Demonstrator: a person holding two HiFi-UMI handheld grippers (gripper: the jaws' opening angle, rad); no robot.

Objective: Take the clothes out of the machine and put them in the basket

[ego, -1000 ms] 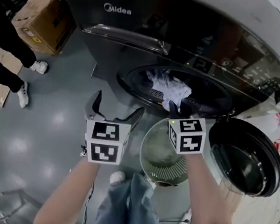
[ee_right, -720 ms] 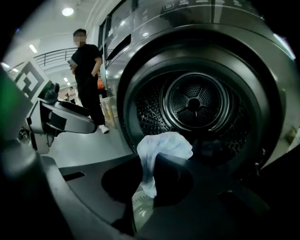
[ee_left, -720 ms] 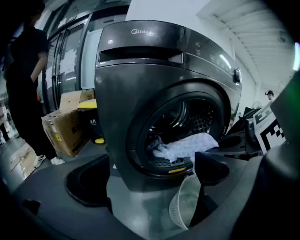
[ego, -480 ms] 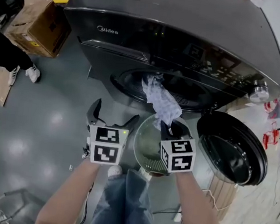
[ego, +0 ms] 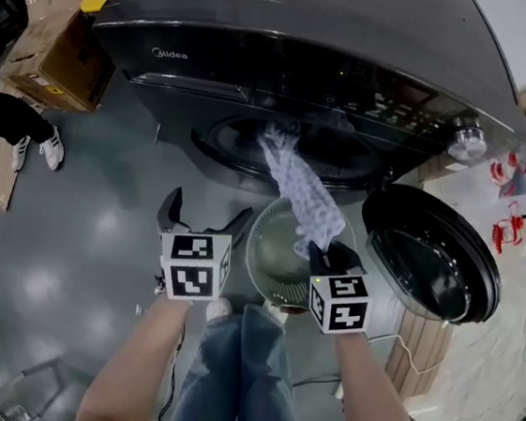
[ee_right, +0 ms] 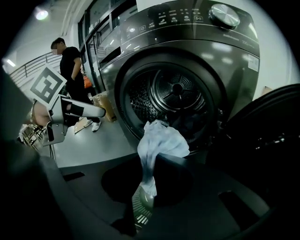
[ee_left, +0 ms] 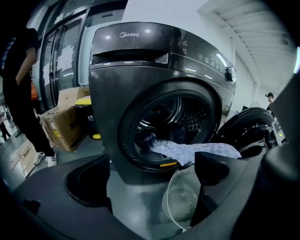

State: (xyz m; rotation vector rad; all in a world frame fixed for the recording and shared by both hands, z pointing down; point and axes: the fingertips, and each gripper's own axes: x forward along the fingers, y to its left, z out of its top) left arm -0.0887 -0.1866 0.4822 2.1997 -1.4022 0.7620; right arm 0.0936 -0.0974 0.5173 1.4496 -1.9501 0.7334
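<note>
The right gripper [ego: 331,256] has its jaws pinched almost together on one end of the cloth [ego: 301,192], a pale patterned piece squeezed into a thin rope where the pads bite it. From those jaws the cloth stretches up and away to the drum mouth [ego: 294,147] of the machine [ego: 293,29], where its far end lies over the lip. Right under the jaws and the slung cloth stands the basket [ego: 260,252], round, pale and meshed, on the floor [ego: 69,258] close against the machine's front. Off to the right of these jaws the round door [ego: 432,262] hangs wide open. The left gripper [ego: 204,215] is on the other side of the basket, just beside its rim. Its jaws are spread wide and have hold of nothing, with only floor and a bit of the basket showing through the gap, and it touches neither cloth nor basket. Behind both grippers are the person's jeans [ego: 243,382]. Well beyond the left jaws, cardboard boxes [ego: 70,37] sit beside the machine, and a bystander [ego: 9,117] in dark clothes and white shoes stands near them.
</note>
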